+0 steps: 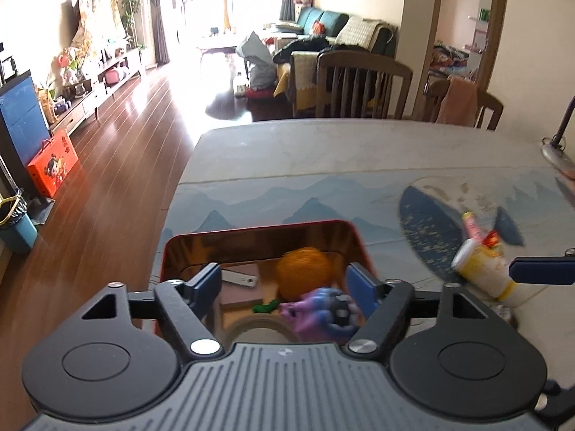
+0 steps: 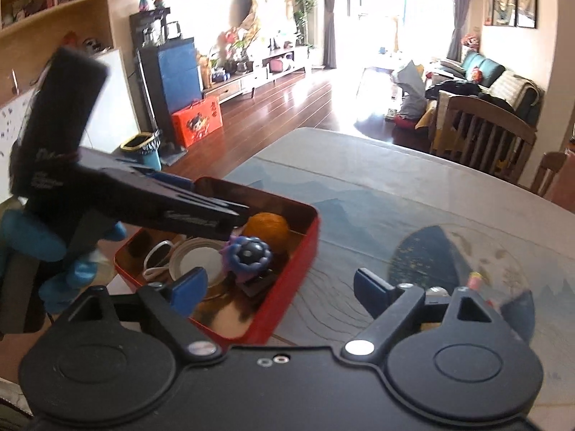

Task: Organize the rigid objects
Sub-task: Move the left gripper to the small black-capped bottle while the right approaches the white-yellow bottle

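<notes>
A red tin box [image 1: 354, 231] [image 2: 309, 248] stands on the table's near left. Inside lie an orange ball [image 1: 305, 269] [image 2: 267, 230], a purple and blue toy [image 1: 323, 310] [image 2: 248, 253], a tape roll [image 2: 197, 256] and a white cord [image 2: 154, 262]. My left gripper [image 1: 285, 283] is open and hovers just above the box, over the toy; it also shows in the right wrist view [image 2: 201, 212]. My right gripper [image 2: 280, 287] is open and empty over the box's right edge. A yellow and white bottle [image 1: 481, 265] lies on the table beside a blue fingertip [image 1: 539, 271] of the right gripper.
A round blue mat [image 1: 431, 226] [image 2: 431, 258] lies on the patterned tablecloth [image 1: 323, 165]. A lamp base [image 1: 555, 151] stands at the far right. Wooden chairs [image 1: 363, 86] stand behind the table. The table's left edge drops to the wooden floor [image 1: 107, 179].
</notes>
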### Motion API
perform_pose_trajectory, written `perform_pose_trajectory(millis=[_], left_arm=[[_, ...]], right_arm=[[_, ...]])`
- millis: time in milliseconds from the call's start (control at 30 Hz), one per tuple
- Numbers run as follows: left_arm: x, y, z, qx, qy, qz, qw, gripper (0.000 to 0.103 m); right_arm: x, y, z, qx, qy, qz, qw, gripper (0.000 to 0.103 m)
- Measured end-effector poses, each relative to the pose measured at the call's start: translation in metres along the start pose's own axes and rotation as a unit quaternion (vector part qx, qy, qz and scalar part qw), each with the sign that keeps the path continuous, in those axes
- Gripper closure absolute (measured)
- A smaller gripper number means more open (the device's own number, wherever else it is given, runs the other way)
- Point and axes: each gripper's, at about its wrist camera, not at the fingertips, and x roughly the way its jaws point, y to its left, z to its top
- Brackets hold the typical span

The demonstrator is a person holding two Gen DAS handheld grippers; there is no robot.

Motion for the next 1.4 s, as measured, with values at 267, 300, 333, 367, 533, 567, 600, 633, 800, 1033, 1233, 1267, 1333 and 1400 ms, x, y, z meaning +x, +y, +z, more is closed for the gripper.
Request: perform_pose_trajectory(millis=[267,300,333,367,533,567,600,633,800,1033,1233,1267,1333,1400], left_arm=[[-0.023,-0.039,-0.004,0.005,-0.017,-0.017,0.9997,0.021],[-0.024,-0.045,-0.005,0.006,-0.018,-0.018,0.9997,0.019],[-0.025,-0.050,-0.006,0.007,-0.019,-0.019,0.9996,0.019],[-0.026,-0.056,-0.006,0.006,-0.020,-0.019,0.9996,0.018],[-0.030,-0.080,-0.010,0.000,-0.028,-0.023,0.9993,0.016],[-0.030,-0.086,-0.012,0.000,-0.027,-0.023,0.9994,0.016],[-0.030,-0.090,-0.012,0.000,-0.027,-0.023,0.9994,0.016],[-0.029,-0.096,-0.013,0.000,-0.027,-0.023,0.9994,0.016],[-0.022,-0.125,-0.021,0.001,-0.016,-0.030,0.9994,0.015],[-0.005,-0.172,-0.039,0.037,0.008,-0.059,0.9976,0.015],[0.012,-0.198,-0.048,0.034,0.033,-0.062,0.9970,0.015],[0.014,-0.201,-0.049,0.035,0.036,-0.062,0.9968,0.015],[0.020,-0.209,-0.052,0.040,0.042,-0.067,0.9961,0.015],[0.026,-0.216,-0.054,0.046,0.048,-0.069,0.9955,0.015]], right_arm=[[-0.031,-0.037,-0.012,0.026,-0.020,-0.007,0.999,0.000],[-0.034,-0.044,-0.015,0.030,-0.022,-0.008,0.999,0.000],[-0.038,-0.051,-0.016,0.033,-0.023,-0.008,0.999,0.000],[-0.040,-0.057,-0.018,0.038,-0.024,-0.008,0.999,0.000],[-0.051,-0.092,-0.027,0.057,-0.026,-0.016,0.998,0.000],[-0.052,-0.099,-0.028,0.059,-0.026,-0.018,0.998,0.000],[-0.054,-0.107,-0.029,0.062,-0.027,-0.021,0.998,0.000],[-0.055,-0.114,-0.031,0.063,-0.028,-0.024,0.997,0.000],[-0.055,-0.153,-0.032,0.081,-0.022,-0.034,0.996,0.000],[-0.041,-0.184,-0.037,0.090,0.008,-0.032,0.995,0.000],[-0.028,-0.192,-0.038,0.073,0.028,-0.007,0.997,0.001],[-0.024,-0.193,-0.038,0.067,0.033,-0.004,0.997,0.001],[-0.020,-0.194,-0.037,0.060,0.042,0.005,0.997,0.003],[-0.012,-0.194,-0.037,0.054,0.053,0.012,0.997,0.004]])
